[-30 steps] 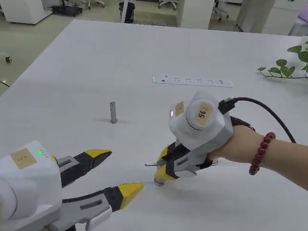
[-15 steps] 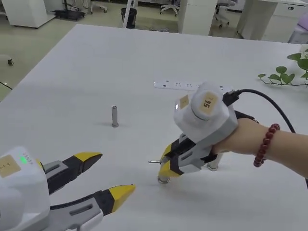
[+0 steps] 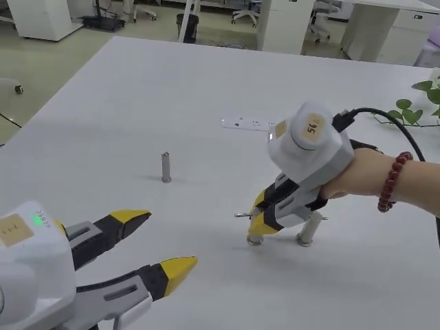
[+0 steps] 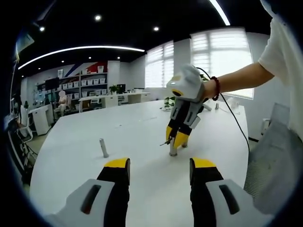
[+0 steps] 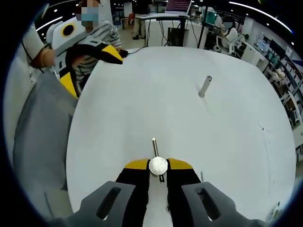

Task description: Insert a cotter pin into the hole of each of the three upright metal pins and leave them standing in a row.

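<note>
The white right gripper (image 3: pixel 263 221) with yellow-tipped jaws points down at the white table (image 3: pixel 137 96). Its jaws are drawn close together, pinching a thin silver cotter pin (image 3: pixel 241 215) whose free end pokes out sideways past the tips. Directly under those tips stands a short silver metal pin (image 3: pixel 255 238). In the right gripper view its round top sits right between the yellow tips with the cotter pin running forward from it; whether the cotter pin passes through the hole cannot be told. A second metal pin (image 3: pixel 306 232) of the same kind stands just beside this gripper, on the side of the hand (image 3: pixel 350 182) that holds it, which wears a red bead bracelet (image 3: pixel 392 182). A third metal pin (image 3: pixel 166 167) stands upright well apart from both tools, off beyond the right gripper's tips and ahead of the left gripper (image 3: pixel 159 242). That one, also white with yellow tips, hangs low over the table with its jaws spread wide. A tan sticker (image 3: pixel 313 126) on top of the right gripper carries digits that look like 56, seen at a tilt. A tan label (image 3: pixel 14 229) on the left gripper has marks too small to read, beside a small green light (image 3: pixel 38 221). A white power strip (image 3: pixel 244 124) lies past the right gripper; any print on it is too small to read.
</note>
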Available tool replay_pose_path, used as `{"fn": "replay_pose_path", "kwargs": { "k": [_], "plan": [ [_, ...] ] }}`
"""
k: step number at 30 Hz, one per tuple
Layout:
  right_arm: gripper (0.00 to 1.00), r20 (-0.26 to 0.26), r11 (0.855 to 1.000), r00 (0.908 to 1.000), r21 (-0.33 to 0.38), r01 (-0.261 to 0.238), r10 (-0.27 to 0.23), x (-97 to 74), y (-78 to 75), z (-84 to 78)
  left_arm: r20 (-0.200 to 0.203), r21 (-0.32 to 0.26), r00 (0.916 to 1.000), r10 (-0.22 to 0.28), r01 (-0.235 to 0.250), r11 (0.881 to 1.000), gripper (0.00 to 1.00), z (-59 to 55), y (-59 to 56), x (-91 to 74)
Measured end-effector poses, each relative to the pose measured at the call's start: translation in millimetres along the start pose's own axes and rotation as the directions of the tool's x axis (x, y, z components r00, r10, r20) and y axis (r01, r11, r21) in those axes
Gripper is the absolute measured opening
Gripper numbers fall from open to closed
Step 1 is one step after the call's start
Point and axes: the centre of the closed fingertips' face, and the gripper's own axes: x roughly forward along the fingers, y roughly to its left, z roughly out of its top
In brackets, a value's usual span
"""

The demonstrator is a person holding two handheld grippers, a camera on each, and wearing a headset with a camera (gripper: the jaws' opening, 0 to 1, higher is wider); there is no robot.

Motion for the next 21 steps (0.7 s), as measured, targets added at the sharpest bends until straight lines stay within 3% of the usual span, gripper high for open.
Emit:
{"fn": "replay_pose_path", "kwargs": {
  "k": [11,21],
  "plan": [
    [0.13,-0.030,0.995,0.9986,0.090,0.046,-0.043,6.4,-9.3,-6.6,0.010,0.008,0.9999,-0.004,0.004,1.000,0.49,5.1,0.2,2.6],
    [0.13,-0.042,0.991,0.9973,0.114,0.065,-0.060,11.0,-11.3,-12.0,0.006,0.008,1.0000,-0.003,0.003,1.000,0.49,3.9,0.8,2.3]
  ]
}}
